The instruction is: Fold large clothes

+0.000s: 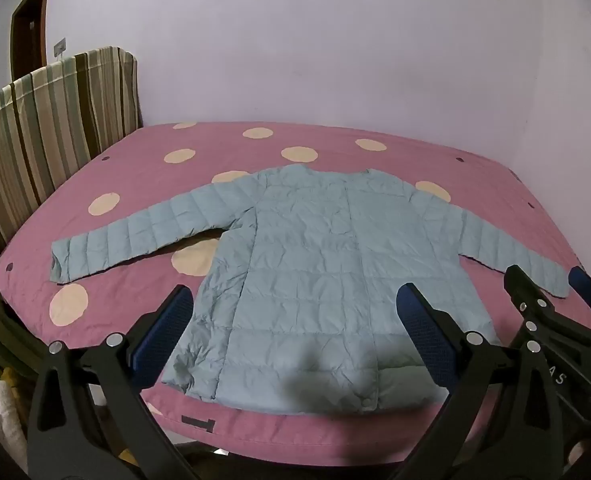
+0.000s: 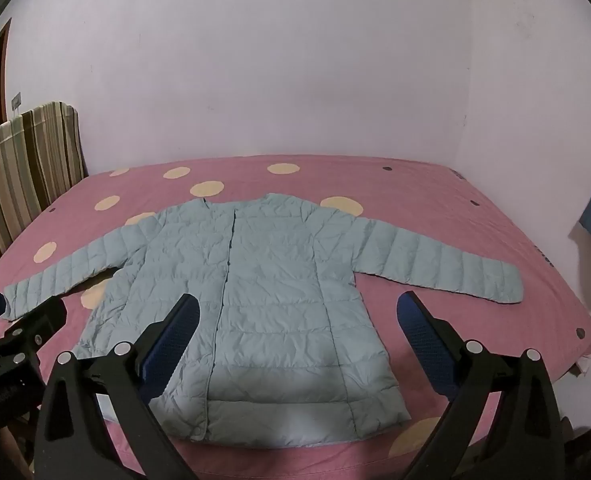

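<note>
Overhead, both grippers, left gripper (image 1: 295,332) and right gripper (image 2: 299,332), gaping, above jacket (image 1: 319,280) on pink dotted bed (image 1: 135,168), lilac wall (image 1: 295,40) behind.

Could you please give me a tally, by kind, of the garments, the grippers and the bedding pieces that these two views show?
Light blue puffer jacket: 1
Grippers: 2, left gripper and right gripper
Pink polka-dot bed cover: 1
Striped headboard cover: 1
Total: 5

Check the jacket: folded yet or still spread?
Spread. The light blue jacket lies flat on the pink bed, both sleeves out sideways, no fold made.
</note>
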The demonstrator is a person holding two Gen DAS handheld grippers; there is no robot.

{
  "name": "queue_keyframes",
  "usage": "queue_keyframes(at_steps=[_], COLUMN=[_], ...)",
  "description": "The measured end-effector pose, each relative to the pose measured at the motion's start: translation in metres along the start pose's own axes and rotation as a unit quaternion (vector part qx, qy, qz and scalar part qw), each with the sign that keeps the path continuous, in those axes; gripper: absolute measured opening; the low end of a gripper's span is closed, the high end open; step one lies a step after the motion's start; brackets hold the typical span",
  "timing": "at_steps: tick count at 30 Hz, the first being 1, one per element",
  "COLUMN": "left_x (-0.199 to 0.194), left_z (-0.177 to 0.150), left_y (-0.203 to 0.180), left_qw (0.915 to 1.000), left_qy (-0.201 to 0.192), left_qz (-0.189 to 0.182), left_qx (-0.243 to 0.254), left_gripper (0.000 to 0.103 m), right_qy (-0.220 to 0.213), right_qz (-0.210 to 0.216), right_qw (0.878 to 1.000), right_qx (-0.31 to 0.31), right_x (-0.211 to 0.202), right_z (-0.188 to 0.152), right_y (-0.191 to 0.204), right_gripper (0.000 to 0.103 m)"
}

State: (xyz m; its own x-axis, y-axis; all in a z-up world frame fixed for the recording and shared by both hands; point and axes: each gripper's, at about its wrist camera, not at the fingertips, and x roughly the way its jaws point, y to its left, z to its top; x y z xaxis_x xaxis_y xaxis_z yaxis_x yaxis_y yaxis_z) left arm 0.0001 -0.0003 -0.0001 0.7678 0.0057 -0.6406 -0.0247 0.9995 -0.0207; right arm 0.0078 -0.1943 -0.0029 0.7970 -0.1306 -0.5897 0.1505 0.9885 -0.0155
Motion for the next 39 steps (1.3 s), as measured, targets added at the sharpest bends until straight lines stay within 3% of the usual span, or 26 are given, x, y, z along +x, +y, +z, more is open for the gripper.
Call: queue_keyframes(at_steps=[39], left_x=[0.0001], left_z=[-0.0005], left_y=[-0.0004], left_qw=[1.0], left_qy=[0.002], left_qz=[-0.003], left_qx=[0.0], left_gripper=[0.101], right_qy=[-0.001], right_qz=[0.001], right_qw=[1.0], right_qx=[0.0], right_x=[-0.0013], right_z=[-0.0005], right_y=[-0.0009], right_gripper=[0.098])
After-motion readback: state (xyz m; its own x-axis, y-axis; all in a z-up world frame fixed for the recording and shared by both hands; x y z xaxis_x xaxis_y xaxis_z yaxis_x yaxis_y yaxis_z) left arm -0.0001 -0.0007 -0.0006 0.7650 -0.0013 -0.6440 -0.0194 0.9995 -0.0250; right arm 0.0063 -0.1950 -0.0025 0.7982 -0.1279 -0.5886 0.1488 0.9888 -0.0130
